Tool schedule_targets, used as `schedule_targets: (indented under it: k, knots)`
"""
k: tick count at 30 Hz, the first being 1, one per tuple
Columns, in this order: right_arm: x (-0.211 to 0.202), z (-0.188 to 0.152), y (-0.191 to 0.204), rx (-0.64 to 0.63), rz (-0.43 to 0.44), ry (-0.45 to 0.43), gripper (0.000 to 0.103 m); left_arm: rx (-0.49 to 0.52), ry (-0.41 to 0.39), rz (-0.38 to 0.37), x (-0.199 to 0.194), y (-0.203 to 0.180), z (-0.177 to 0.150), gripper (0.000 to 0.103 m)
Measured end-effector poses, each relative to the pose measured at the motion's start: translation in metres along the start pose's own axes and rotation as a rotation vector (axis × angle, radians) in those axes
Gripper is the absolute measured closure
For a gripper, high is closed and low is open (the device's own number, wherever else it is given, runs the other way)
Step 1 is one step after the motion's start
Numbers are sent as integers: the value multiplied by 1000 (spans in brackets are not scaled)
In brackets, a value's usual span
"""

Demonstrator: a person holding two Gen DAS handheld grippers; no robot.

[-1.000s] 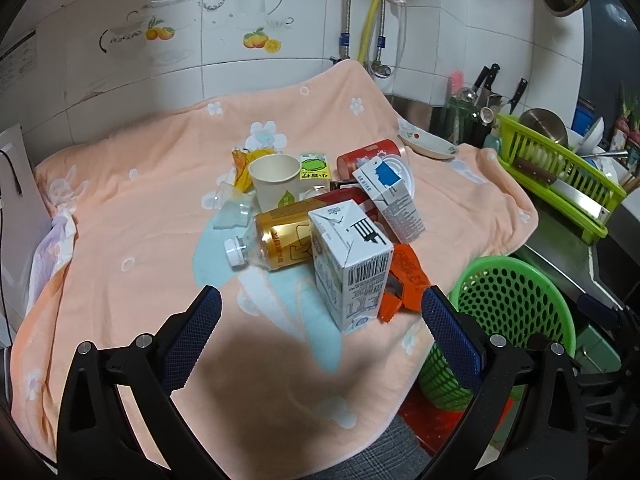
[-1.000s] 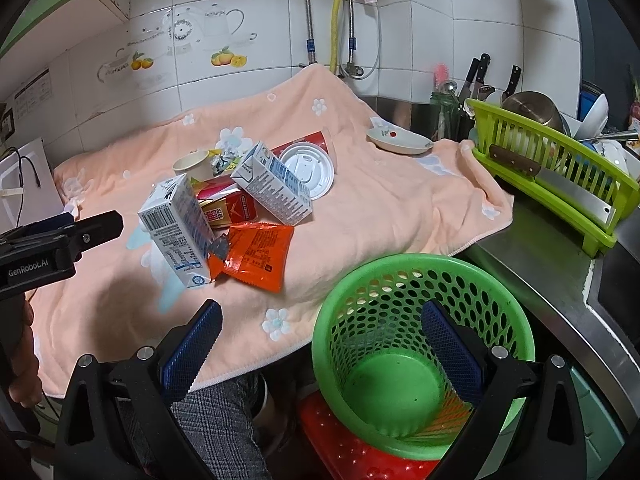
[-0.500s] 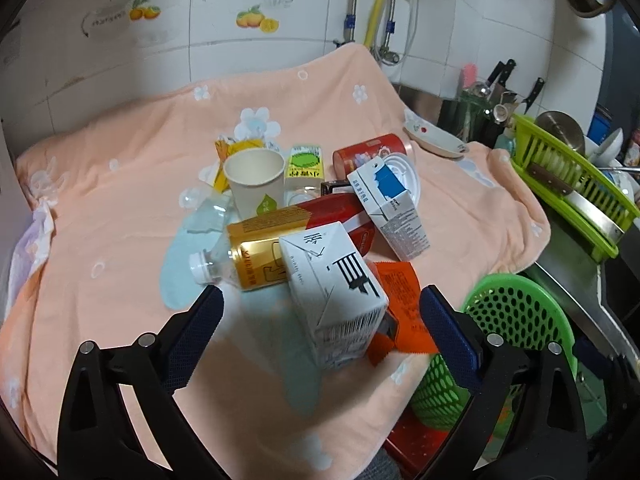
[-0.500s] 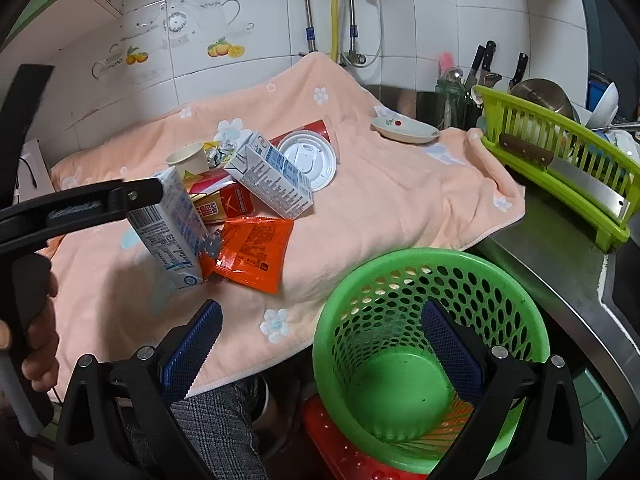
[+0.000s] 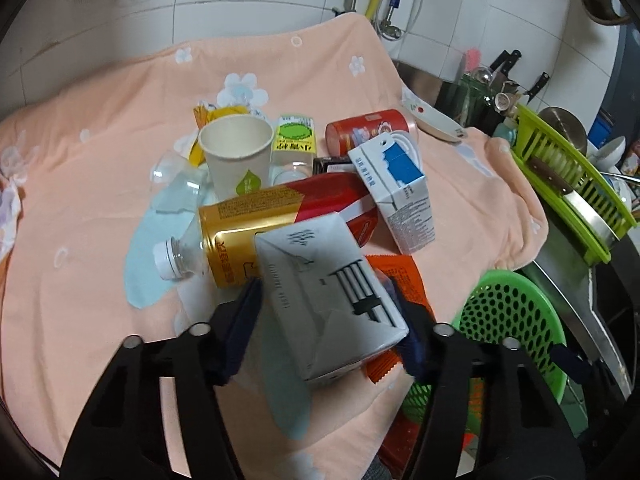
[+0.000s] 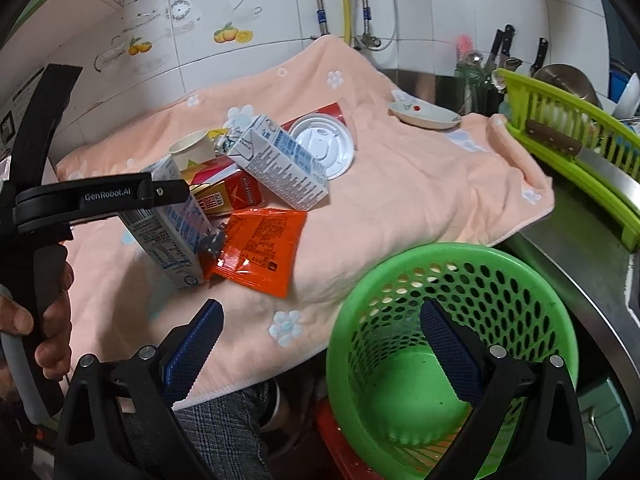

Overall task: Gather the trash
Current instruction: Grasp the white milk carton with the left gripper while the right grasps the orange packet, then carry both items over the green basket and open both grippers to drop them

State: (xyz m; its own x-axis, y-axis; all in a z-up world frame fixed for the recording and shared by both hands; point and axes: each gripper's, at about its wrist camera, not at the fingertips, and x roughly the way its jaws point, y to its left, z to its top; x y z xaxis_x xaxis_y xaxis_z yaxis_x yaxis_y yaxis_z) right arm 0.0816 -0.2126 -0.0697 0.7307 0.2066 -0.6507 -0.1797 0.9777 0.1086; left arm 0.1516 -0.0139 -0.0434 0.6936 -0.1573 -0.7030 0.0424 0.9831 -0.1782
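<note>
A white milk carton (image 5: 320, 280) with black print lies at the near edge of a trash pile on the peach blanket (image 5: 100, 200). My left gripper (image 5: 326, 316) straddles it, jaws closing, with a blue pad against each side. The right wrist view shows the same carton (image 6: 168, 236) under the left gripper's black finger (image 6: 120, 196). My right gripper (image 6: 320, 312) hangs open and empty over the blanket's edge and the green basket (image 6: 520, 280). The pile also holds a gold bottle (image 5: 240, 232), a paper cup (image 5: 236, 156), a blue-white carton (image 5: 400, 184) and an orange wrapper (image 6: 260, 248).
A green dish rack (image 5: 568, 184) and knives stand at the right, past a small plate (image 5: 436, 120). A steel counter (image 6: 580, 240) runs beside the basket. A person's hand (image 6: 52, 320) holds the left gripper's handle; a plaid trouser leg (image 6: 224, 432) is below the blanket.
The left gripper came forward and down onto the white carton, and its jaws narrowed from wide open to the carton's sides. The right gripper drifted slightly lower toward the basket, still open.
</note>
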Motion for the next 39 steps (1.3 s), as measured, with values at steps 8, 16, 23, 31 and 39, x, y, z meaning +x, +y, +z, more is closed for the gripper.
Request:
schedule_targets:
  k: [8, 16, 23, 31, 39]
  knots:
    - [28, 12, 13, -16, 77, 45, 18, -5, 4, -48, -6, 13, -3, 56]
    - [68, 25, 26, -9, 128, 106, 22, -23, 1, -90, -17, 28, -7, 62]
    - [98, 33, 32, -6, 125, 137, 22, -19, -12, -107, -22, 35, -5, 63]
    - [107, 33, 36, -15, 116, 137, 43, -25, -17, -134, -26, 41, -1, 63]
    - [96, 30, 34, -2, 130, 104, 53, -18, -32, -153, -32, 38, 2, 63]
